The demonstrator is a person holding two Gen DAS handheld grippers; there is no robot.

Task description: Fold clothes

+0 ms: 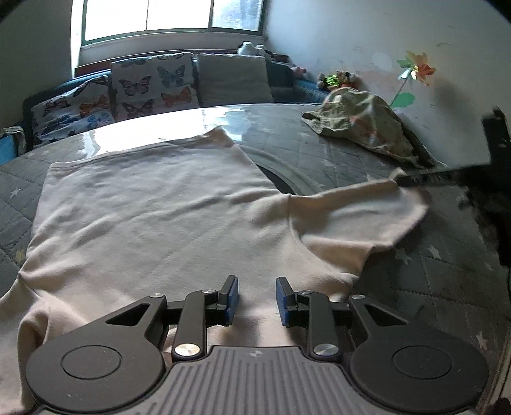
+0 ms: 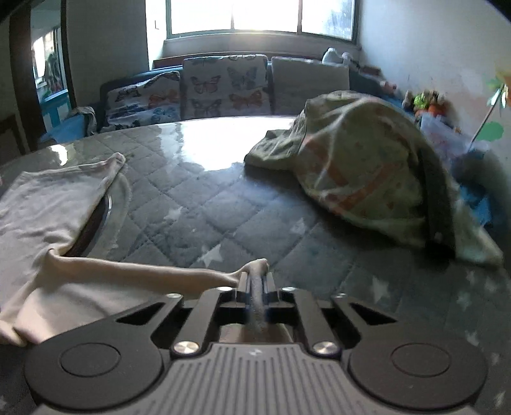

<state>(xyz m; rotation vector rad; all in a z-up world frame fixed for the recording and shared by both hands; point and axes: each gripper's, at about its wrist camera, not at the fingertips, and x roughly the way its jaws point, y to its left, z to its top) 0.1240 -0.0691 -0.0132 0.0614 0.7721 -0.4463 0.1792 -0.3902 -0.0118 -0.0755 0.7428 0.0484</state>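
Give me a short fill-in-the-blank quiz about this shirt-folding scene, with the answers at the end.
1. The right gripper is shut on the white shirt's ____.
2. The left gripper's fingers stand ____ above the shirt.
3. The cushions by the window show printed ____.
4. The green garment lies in a ____, not folded.

Answers: sleeve; open; butterflies; heap

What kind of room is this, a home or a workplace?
Most likely a home living room: a sofa with butterfly-print cushions under a window, soft toys by the wall, and a quilt-covered table with a white T-shirt.
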